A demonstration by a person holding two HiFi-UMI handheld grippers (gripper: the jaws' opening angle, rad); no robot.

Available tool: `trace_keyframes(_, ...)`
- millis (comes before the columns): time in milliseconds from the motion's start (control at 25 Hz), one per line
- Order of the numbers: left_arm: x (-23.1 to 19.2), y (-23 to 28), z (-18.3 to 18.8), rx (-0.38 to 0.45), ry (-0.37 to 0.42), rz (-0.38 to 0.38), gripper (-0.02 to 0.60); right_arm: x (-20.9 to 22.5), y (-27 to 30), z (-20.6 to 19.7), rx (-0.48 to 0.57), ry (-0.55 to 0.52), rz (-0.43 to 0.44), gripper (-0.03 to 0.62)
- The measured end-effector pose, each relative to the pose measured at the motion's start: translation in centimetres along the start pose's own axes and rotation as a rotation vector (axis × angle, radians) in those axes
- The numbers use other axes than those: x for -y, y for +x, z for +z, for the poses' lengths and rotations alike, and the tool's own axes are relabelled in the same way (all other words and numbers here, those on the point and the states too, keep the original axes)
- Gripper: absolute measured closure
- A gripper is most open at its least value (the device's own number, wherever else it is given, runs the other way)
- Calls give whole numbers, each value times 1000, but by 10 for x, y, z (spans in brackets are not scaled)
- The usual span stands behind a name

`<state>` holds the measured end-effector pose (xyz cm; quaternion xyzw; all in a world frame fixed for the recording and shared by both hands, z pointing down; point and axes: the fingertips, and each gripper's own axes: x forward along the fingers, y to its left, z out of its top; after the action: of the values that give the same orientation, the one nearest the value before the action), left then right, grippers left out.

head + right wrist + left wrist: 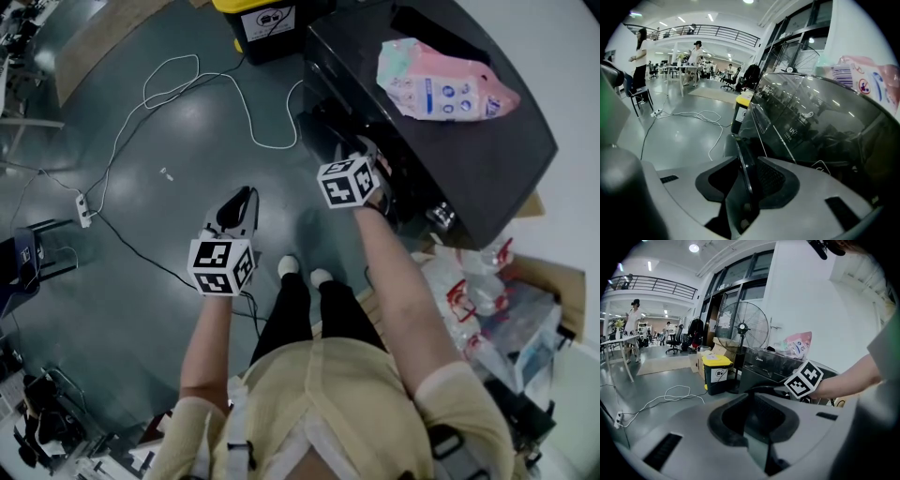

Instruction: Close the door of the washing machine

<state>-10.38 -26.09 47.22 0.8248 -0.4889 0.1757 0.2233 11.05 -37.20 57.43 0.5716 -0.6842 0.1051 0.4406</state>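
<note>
- Currently the right tool [747,183] is clamped on the thin dark rim of the washing machine door [811,126], which runs up between its two pads.
- Beyond that rim, the door's curved, dark see-through pane fills the right half of the right gripper view, swung out and not shut.
- From the head view, the right tool sits at the front of the black washing machine [450,159], which is just to the person's right.
- On the machine's top lies a pink and green packet [441,84].
- To the left, the left tool [239,202] hangs over the grey floor [141,272], well apart from the door, with its jaws apart and nothing between them.
- Farther out, a white cable [197,84] loops across the floor towards a black bin with a yellow lid [262,14].
- Past the bin, a large standing fan [743,326] is in front of the windows.
- Clear plastic bags [469,291] are heaped beside the machine, near the person's right elbow.
</note>
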Motion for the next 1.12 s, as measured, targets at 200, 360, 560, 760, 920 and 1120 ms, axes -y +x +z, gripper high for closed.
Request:
trace_keyframes(200,-2,-9,0,5,5,8,540,0,0,0,2,-6,-2,473)
trace_keyframes(360,-5,-15,1,9,3,14,540,-2,-3,2,-6,38,45,473)
trace_keyframes(560,-6,-22,0,17,-2,14,540,3,-17,3,57,44,14,463)
trace_keyframes(760,-4,-26,5,39,-30,13,540,8,-51,6,165,76,14,462)
trace_keyframes(920,5,-28,7,43,-27,2,540,15,-87,6,233,110,15,462)
trace_keyframes(1120,11,-38,8,50,-31,9,540,10,-127,3,299,148,73,462)
